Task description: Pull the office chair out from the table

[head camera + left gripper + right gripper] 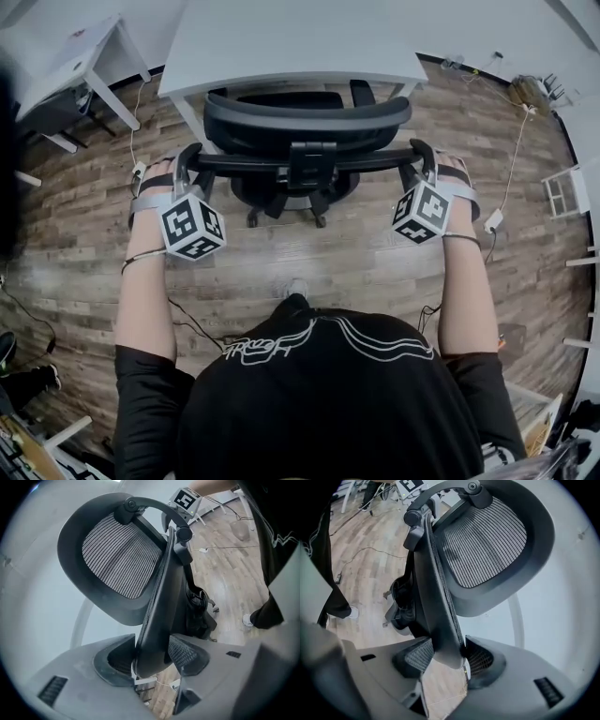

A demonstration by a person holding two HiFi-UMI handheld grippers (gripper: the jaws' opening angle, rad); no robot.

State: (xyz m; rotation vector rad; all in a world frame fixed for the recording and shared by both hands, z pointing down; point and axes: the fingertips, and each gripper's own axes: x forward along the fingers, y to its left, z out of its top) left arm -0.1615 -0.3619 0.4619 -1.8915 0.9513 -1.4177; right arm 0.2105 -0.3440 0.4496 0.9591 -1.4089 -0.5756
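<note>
The black mesh office chair (309,159) stands with its seat tucked under the white table (291,42); its headrest (307,116) sits just at the table's front edge. My left gripper (190,157) is shut on the left end of the chair's backrest frame (159,597), and both pads press on that edge (151,658). My right gripper (423,156) is shut on the right end of the same frame (433,592), the edge pinched between its pads (446,654). The mesh headrest (119,557) (487,541) curves above each grip.
Wooden floor all around. The chair's wheeled base (286,202) is between me and the table. A second white desk (66,56) stands at the far left, a white rack (562,192) at the right. Cables and a power block (492,220) lie on the floor.
</note>
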